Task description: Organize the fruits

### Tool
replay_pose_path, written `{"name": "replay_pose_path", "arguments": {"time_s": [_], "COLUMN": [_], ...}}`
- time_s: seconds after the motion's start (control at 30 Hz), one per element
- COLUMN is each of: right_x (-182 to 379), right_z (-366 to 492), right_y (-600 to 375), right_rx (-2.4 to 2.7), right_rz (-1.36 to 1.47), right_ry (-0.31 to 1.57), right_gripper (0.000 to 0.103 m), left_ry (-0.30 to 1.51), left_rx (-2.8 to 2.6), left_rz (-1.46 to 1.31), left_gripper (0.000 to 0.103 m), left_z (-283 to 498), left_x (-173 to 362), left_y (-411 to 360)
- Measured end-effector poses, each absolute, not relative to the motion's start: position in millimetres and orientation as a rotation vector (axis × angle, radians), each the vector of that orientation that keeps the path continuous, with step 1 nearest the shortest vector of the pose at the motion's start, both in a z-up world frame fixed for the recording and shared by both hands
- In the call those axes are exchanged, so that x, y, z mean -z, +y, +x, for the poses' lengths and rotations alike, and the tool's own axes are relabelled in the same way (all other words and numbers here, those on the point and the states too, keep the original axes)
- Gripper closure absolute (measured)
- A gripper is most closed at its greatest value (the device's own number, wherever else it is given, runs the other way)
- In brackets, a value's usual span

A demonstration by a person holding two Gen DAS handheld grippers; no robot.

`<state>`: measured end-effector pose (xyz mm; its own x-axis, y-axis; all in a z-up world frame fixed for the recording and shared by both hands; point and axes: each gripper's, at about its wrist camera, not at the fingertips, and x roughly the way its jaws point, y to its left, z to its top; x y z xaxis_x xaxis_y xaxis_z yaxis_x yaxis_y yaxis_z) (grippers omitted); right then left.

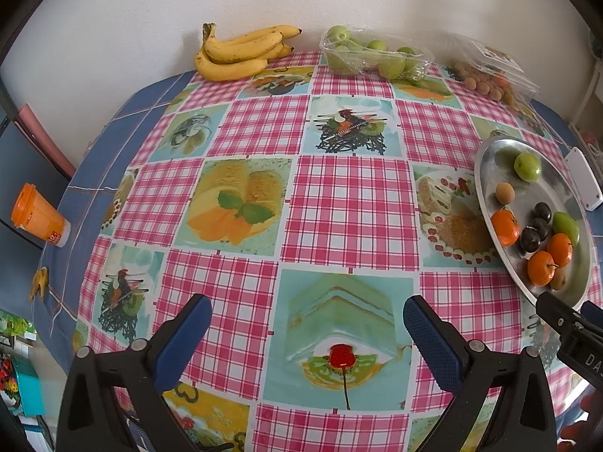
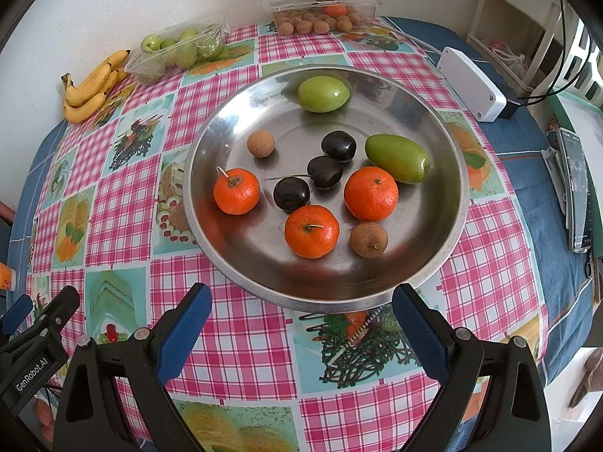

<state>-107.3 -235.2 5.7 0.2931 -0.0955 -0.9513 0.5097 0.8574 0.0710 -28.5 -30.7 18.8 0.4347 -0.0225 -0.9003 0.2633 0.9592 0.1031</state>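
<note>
My right gripper (image 2: 301, 324) hovers low over the checked-cloth surface (image 2: 241, 339), jaws apart and empty, just short of the round steel dish (image 2: 444, 233). In the dish: three orange mandarins (image 2: 311, 230), three dark cherries (image 2: 291, 193), two brown longans, two green fruits. My left gripper (image 1: 307, 333) hovers beside it, jaws apart, dish to its right. Far edge, by the wall: yellow banana bunch (image 1: 241, 52), clear tray of green fruits (image 1: 373, 56), clear box of longans (image 2: 320, 7).

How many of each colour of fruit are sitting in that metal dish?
In the metal dish:
Orange fruits: 3
Dark cherries: 3
Green fruits: 2
Brown round fruits: 2
Total: 10
</note>
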Motion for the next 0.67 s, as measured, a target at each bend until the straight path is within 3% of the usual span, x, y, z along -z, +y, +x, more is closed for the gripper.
{"name": "replay_pose_path", "arguments": {"time_s": [0.67], "right_x": [-5.7], "right_z": [-107.5], "right_y": [-235.8], "right_rx": [0.416], "right_rz": [0.397], "right_ry": [1.214], "right_gripper": [0.006], "left_ry": [1.08], "left_rx": [0.188], "left_rz": [0.227], "left_gripper": [0.0], "left_z": [-29.6], "left_x": [-27.2], "left_y": [-27.8]}}
